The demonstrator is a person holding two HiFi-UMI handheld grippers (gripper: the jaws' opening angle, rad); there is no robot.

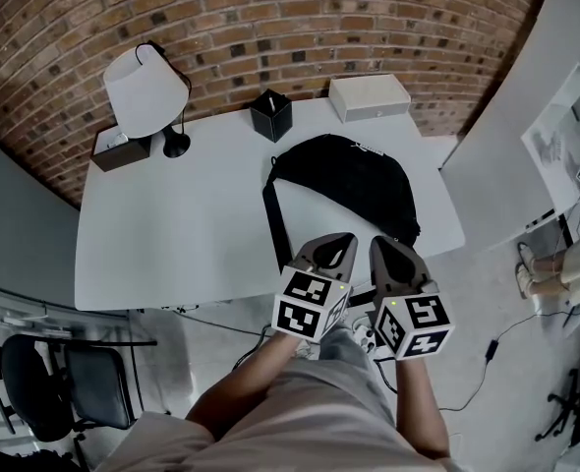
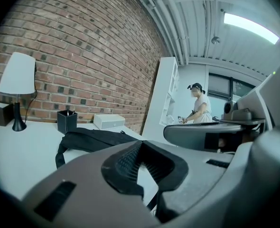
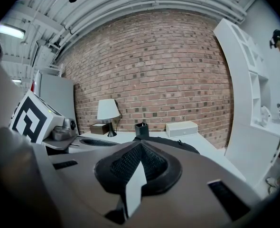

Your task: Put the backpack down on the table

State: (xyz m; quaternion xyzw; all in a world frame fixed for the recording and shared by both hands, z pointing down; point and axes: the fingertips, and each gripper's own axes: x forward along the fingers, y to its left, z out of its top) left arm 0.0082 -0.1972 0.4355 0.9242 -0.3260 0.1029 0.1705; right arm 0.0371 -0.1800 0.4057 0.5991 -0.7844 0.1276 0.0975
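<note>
The black backpack [image 1: 344, 190] lies flat on the white table [image 1: 172, 234], right of the middle, and one strap [image 1: 270, 224] runs toward the front edge. It also shows low in the left gripper view [image 2: 90, 139] and just past the jaws in the right gripper view [image 3: 171, 141]. My left gripper [image 1: 346, 236] and right gripper [image 1: 377, 241] are side by side at the table's front edge, tips just short of the backpack's near end. Both point at the brick wall. The left gripper [image 2: 141, 144] and right gripper [image 3: 140, 145] are shut, each with nothing between its pads.
A white lamp [image 1: 145, 88], a brown box [image 1: 121, 150], a black pen holder [image 1: 270, 114] and a white box [image 1: 369, 96] stand along the table's back edge. A white shelf unit [image 1: 506, 136] stands to the right, with a person [image 2: 197, 106] beyond it. A black chair [image 1: 34, 382] stands at lower left.
</note>
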